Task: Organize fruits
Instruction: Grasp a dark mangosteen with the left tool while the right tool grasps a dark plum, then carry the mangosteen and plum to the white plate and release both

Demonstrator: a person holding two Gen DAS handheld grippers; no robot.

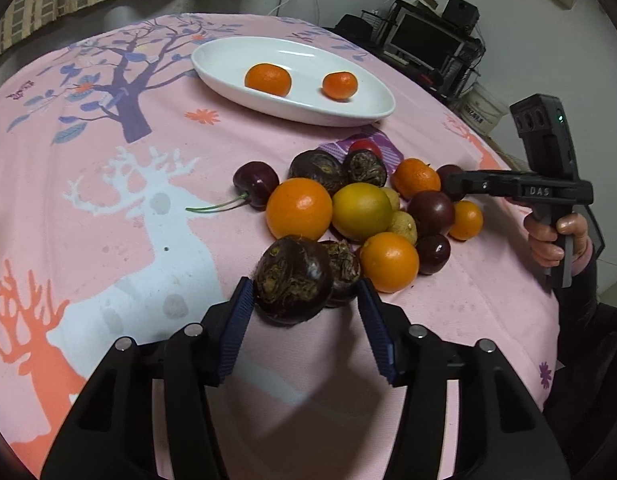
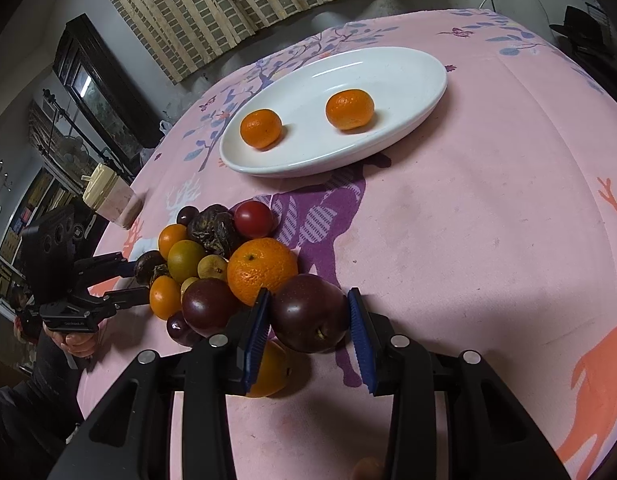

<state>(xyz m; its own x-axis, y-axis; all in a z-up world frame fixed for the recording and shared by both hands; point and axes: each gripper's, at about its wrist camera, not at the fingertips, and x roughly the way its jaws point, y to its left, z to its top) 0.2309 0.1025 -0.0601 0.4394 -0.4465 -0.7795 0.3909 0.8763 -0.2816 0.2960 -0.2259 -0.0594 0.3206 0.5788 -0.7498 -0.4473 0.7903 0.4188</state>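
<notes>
A pile of mixed fruit [image 1: 360, 212] lies on the pink tablecloth: oranges, a yellow-green citrus, dark plums, cherries and dark wrinkled fruits. A white oval plate [image 1: 372, 110] behind it holds two mandarins [image 1: 267, 79]. My left gripper [image 1: 306, 300] is open around a dark wrinkled fruit [image 1: 292, 280] at the pile's near edge; the left pad touches it, the right pad stands apart. In the right wrist view my right gripper [image 2: 308, 316] is open around a dark purple plum [image 2: 308, 312], with a small gap at the right pad. The plate [image 2: 432, 104] lies beyond.
The right gripper and its hand show at the right of the left wrist view [image 1: 548, 192]. A lidded cup [image 2: 108, 196] stands near the table's left edge. A small orange [image 2: 270, 368] lies under my right gripper's left finger. Shelves and a monitor stand behind the table.
</notes>
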